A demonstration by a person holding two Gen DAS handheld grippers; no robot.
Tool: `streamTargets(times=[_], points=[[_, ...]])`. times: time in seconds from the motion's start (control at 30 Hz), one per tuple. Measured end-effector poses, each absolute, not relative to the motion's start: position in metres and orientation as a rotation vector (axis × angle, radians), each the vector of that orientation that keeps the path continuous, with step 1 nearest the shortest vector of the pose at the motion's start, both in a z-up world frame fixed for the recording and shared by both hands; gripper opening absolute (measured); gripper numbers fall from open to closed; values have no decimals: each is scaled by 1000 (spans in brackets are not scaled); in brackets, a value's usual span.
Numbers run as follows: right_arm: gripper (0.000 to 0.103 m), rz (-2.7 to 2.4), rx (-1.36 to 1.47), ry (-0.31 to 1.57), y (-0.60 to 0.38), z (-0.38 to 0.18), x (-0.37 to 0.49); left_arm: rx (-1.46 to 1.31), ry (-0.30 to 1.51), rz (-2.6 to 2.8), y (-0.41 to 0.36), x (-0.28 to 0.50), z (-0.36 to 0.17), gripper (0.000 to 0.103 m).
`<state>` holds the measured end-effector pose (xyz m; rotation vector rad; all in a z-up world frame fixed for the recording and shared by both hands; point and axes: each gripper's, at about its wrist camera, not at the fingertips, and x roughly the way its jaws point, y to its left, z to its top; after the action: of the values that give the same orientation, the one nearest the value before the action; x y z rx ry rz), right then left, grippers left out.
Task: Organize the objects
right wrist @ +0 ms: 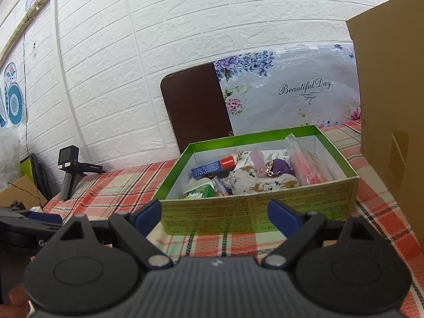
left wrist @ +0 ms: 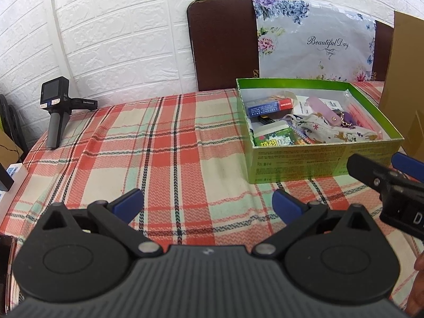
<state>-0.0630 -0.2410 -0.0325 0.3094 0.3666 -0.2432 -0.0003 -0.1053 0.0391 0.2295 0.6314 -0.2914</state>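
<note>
A green cardboard box (left wrist: pixel 326 161) (right wrist: pixel 291 209) sits on the plaid tablecloth (left wrist: pixel 169 153) and holds several small items: a blue and red carton (left wrist: pixel 269 105) (right wrist: pixel 213 167), a floral cloth pouch (left wrist: pixel 331 129) (right wrist: pixel 262 182), a green packet (left wrist: pixel 278 139) (right wrist: pixel 201 189), a pink pack (right wrist: pixel 308 171) and a purple keyring (right wrist: pixel 279 165). My left gripper (left wrist: pixel 208 202) is open over bare cloth, left of the box. My right gripper (right wrist: pixel 214 213) is open just in front of the box's near wall; it also shows at the right edge of the left wrist view (left wrist: pixel 381 172). Neither holds anything.
A black handheld camera on a grip (left wrist: pixel 57 111) (right wrist: pixel 70 171) stands at the cloth's far left corner. A brown board with a flowered sheet (left wrist: pixel 304 39) (right wrist: pixel 265 90) leans on the white brick wall. A tall cardboard box (right wrist: pixel 392 106) stands right of the green box.
</note>
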Motion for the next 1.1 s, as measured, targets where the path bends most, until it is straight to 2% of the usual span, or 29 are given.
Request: streamTargets(times=[0.6,0.83,1.1], points=[[90,-223,280,374,-234,-29,-55,233,627,-291,-105,6,39,103],[85,-205,266,371,-231,-28,-54,226,629,-292,-105,6,39,103],[85,-203,262,364,-228,-27,-57,224,621,-284,-104,4,42,103]])
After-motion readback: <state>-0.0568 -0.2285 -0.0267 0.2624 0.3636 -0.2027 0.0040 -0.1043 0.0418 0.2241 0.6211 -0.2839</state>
